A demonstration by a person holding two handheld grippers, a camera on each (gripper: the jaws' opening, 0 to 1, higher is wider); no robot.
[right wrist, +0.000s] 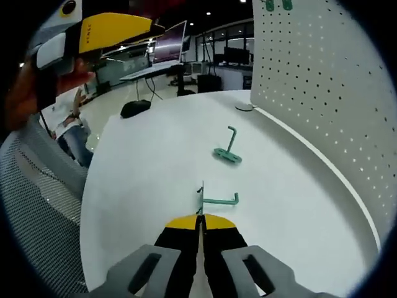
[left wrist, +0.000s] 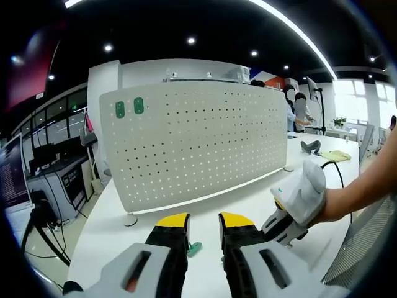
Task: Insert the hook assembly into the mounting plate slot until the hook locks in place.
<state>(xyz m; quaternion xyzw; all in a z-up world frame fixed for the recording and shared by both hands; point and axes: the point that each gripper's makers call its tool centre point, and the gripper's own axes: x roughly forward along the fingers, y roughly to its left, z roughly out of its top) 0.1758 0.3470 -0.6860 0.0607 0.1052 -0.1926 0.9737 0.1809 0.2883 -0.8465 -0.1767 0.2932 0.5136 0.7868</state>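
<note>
Pinching a green hook [right wrist: 218,200] by its thin flat end, the right hand-held gripper [right wrist: 200,223] is clenched tight.
It could twist or slip before reaching the white hole board [right wrist: 322,93]. The left hand-held gripper [left wrist: 203,222] is released, holding nothing. Another green hook [right wrist: 228,149] lies on the counter [right wrist: 155,161] nearby, right in the path.

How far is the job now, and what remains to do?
Two green hooks already hang on the pegboard. The right gripper is shut on a green hook at the table. Another hook lies loose beside it. The left gripper is open. Left: insert both remaining hooks until they lock.
</note>
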